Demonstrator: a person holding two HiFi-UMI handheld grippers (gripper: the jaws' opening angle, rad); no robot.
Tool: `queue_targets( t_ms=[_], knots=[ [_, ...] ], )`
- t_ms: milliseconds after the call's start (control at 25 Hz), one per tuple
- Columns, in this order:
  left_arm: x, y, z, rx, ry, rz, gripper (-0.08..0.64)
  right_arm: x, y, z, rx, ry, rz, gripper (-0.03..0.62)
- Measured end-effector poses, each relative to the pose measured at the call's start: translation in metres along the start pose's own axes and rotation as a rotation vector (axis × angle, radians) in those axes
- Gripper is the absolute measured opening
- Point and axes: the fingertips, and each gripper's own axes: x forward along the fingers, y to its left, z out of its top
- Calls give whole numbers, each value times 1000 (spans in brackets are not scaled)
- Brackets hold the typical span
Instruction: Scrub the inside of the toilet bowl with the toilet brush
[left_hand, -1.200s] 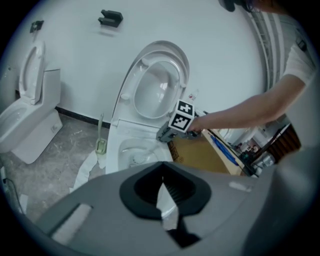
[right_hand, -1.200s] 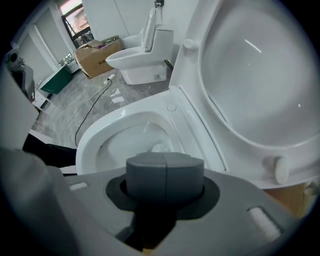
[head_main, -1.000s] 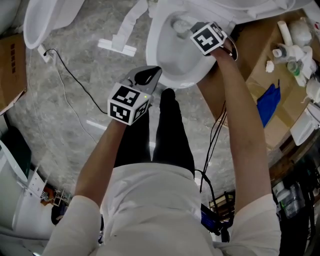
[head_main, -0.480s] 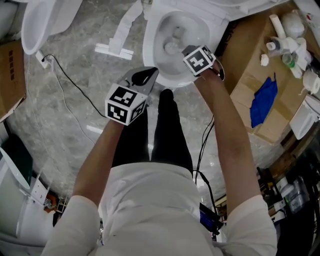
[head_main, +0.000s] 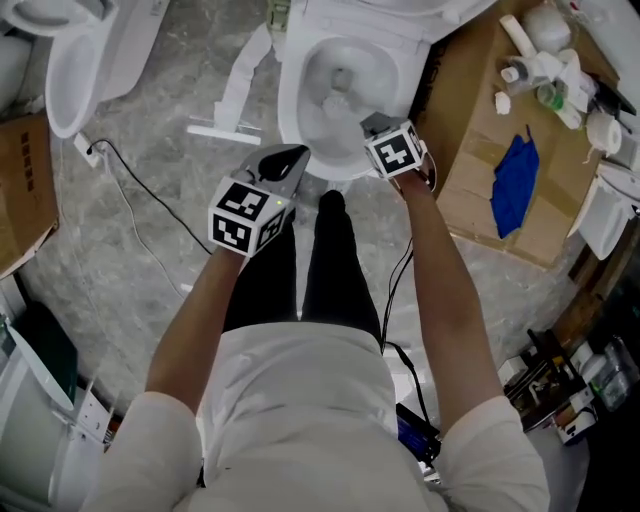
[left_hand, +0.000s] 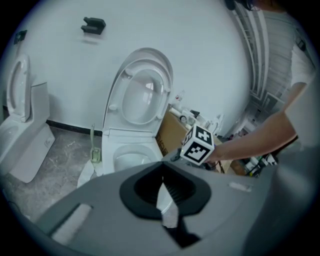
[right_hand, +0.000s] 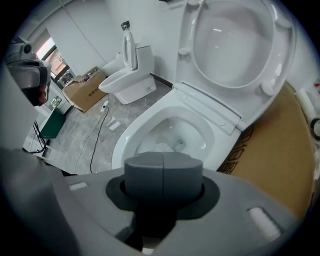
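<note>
Pulled back from over the bowl's middle, the right claw (head_main: 375, 127) now sits at the near rim. It is clenched, it seems, on the brush (right_hand: 162, 148), whose white head lies inside the toilet bowl (right_hand: 122, 150) just ahead: a scrubbing stroke, I judge. The left claw (left_hand: 162, 189) hangs released, empty, alongside. One brush, two claws, two toilets; the second toilet (head_main: 75, 80) stands far left.

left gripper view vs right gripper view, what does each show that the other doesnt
Only left: the right gripper's marker cube and the person's arm. Only right: the toilet brush head inside the bowl, a floor cable. Both: the toilet with its lid raised, a second toilet, the cardboard box beside the toilet.
</note>
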Motion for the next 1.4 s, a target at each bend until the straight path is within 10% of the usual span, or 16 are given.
queue_targets(
  t_ms=[800, 1400],
  knots=[
    [-92, -54, 50, 153, -36, -133, -6, -162, 92, -40, 452, -290, -89, 144],
    [-152, -106, 81, 259, -102, -234, -6, -286, 122, -67, 579, -504, -203, 144]
  ],
)
